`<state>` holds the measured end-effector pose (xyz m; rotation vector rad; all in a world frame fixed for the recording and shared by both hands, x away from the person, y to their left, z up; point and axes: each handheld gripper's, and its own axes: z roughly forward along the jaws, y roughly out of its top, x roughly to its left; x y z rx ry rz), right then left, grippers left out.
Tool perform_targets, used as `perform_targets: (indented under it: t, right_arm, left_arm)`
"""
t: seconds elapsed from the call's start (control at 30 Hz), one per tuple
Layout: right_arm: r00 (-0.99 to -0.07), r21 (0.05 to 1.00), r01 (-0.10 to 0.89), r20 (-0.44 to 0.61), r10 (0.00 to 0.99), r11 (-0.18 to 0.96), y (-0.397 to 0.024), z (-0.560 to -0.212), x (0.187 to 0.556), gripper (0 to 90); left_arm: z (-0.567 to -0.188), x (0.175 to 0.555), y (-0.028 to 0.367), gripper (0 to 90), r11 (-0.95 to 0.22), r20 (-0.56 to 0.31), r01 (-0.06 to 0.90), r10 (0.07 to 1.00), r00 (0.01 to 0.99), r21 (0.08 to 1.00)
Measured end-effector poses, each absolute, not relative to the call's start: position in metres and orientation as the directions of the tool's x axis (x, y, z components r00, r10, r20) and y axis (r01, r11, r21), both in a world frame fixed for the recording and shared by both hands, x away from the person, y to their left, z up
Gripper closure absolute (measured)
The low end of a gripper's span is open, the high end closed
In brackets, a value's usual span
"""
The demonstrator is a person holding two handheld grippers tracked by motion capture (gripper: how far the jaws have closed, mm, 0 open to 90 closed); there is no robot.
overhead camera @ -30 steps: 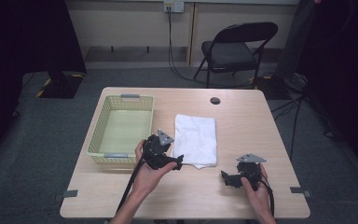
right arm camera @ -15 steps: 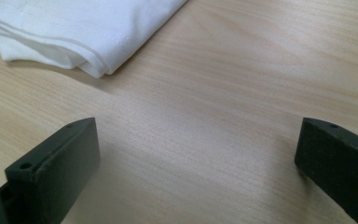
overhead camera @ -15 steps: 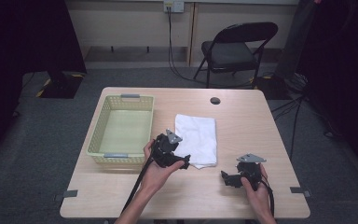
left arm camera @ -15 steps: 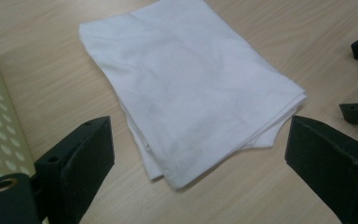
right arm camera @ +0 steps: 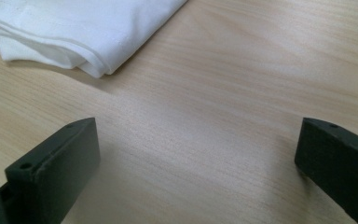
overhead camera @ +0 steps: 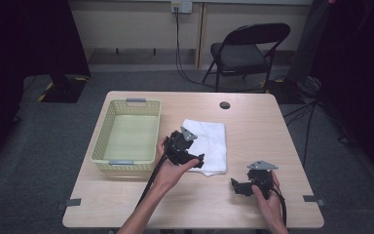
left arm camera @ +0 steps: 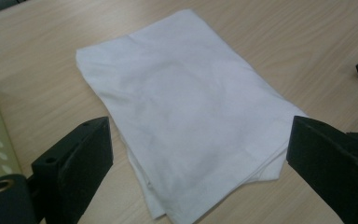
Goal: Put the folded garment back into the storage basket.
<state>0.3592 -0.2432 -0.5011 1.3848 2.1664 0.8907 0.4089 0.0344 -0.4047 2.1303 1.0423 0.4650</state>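
A folded white cloth (overhead camera: 208, 144) lies flat near the middle of the wooden surface (overhead camera: 272, 131), just right of a pale green basket (overhead camera: 128, 134) at the left edge. The left claw (overhead camera: 195, 157) hangs over the cloth's near left corner, jaws spread wide, pinching nothing. The right claw (overhead camera: 237, 185) sits low toward the near right corner, jaws likewise spread over bare wood, apart from the cloth.

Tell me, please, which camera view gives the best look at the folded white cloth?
The left gripper view: the folded white cloth lies whole between the open jaws, its layers visible. The high view shows it small, beside the basket; the right gripper view catches one folded corner.
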Motion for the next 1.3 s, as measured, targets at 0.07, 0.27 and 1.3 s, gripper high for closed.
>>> perform_targets:
  t: [0.07, 0.27, 1.3]
  right_arm:
    - [-0.417, 0.706, 0.641, -0.006, 0.909, 0.300, -0.243, -0.501, 0.359, 0.0]
    - [-0.417, 0.706, 0.641, -0.007, 0.909, 0.300, -0.243, -0.501, 0.359, 0.0]
    - [-0.426, 0.707, 0.638, -0.008, 0.905, 0.307, -0.244, -0.501, 0.359, 0.0]
  left_arm:
    - [-0.408, 0.413, 0.032, 6.5, -0.428, 0.018, 0.540, 0.795, 0.606, 0.725]
    - [-0.414, 0.422, 0.022, 6.5, -0.439, 0.027, 0.551, 0.799, 0.601, 0.710]
    - [-0.464, 0.473, -0.034, 7.9, -0.444, 0.069, 0.624, 0.845, 0.530, 0.642]
